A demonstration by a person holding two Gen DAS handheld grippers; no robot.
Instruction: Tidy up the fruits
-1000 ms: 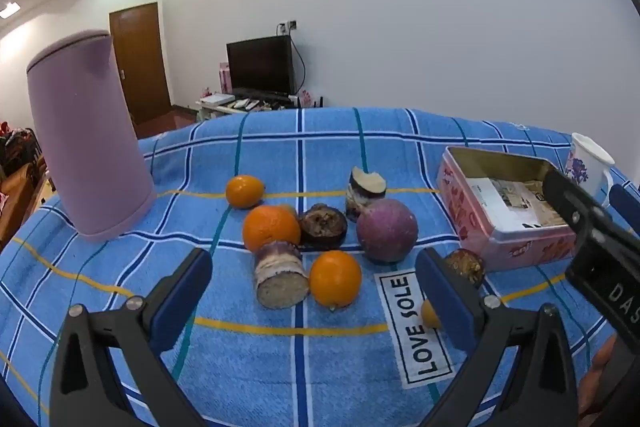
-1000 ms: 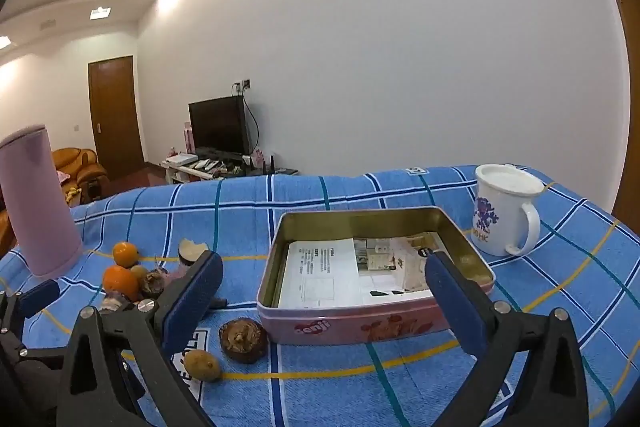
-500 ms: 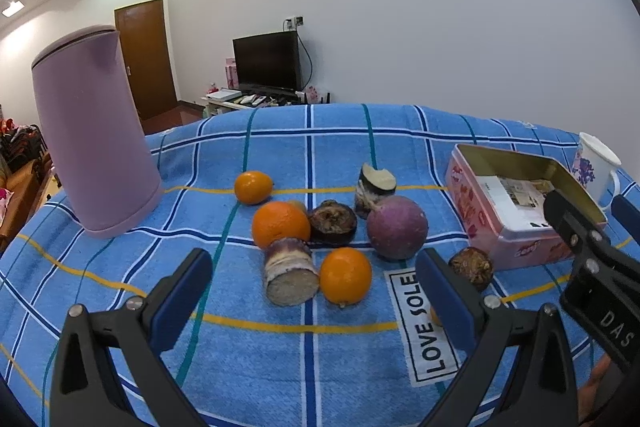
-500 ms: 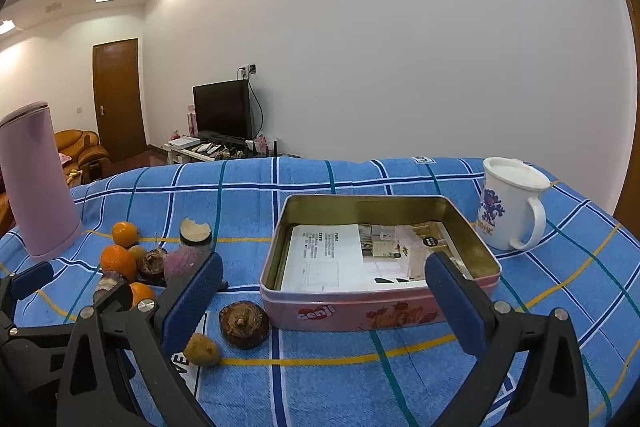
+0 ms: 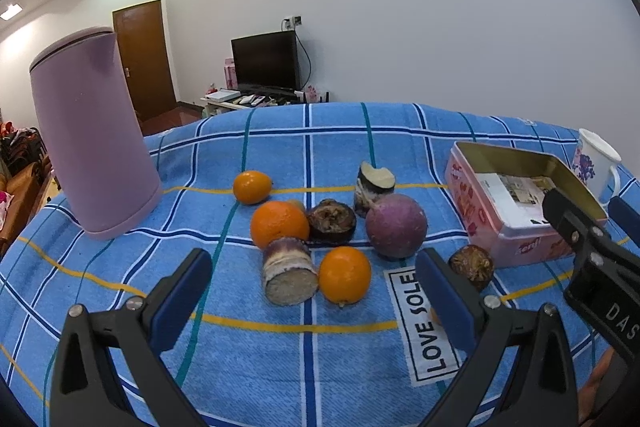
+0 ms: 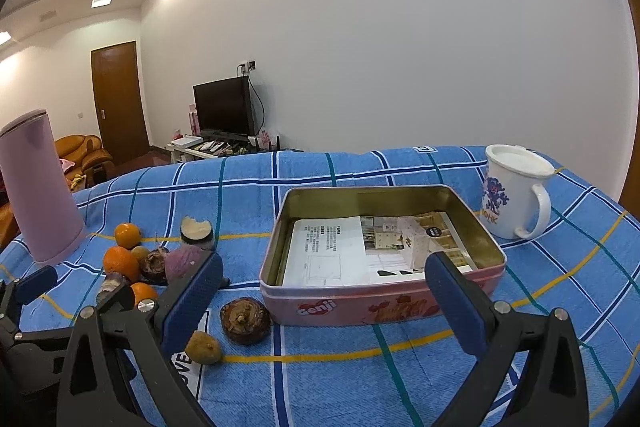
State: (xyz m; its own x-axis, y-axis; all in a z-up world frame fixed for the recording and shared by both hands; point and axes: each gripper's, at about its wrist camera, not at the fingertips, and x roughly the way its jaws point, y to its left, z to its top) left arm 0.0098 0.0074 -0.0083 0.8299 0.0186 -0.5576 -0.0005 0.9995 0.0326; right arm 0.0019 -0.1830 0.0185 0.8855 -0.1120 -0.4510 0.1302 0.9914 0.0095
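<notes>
A cluster of produce lies on the blue checked cloth: three oranges, the nearest (image 5: 344,279), a cut purple-skinned piece (image 5: 289,276), a round purple fruit (image 5: 396,225), a dark halved fruit (image 5: 331,220) and another cut piece (image 5: 373,181). A brown round fruit (image 6: 245,320) and a small yellowish one (image 6: 203,347) lie before the open pink tin (image 6: 384,293). My left gripper (image 5: 312,301) is open and empty, just short of the cluster. My right gripper (image 6: 320,303) is open and empty, in front of the tin.
A tall lilac jug (image 5: 92,155) stands at the left of the cloth. A white mug (image 6: 514,197) stands right of the tin. Papers lie inside the tin. My right gripper's body (image 5: 596,267) shows at the right edge of the left wrist view.
Both grippers have moved slightly forward and lower toward the cloth. The fruits and tin have not moved. Both jaws stay open.
</notes>
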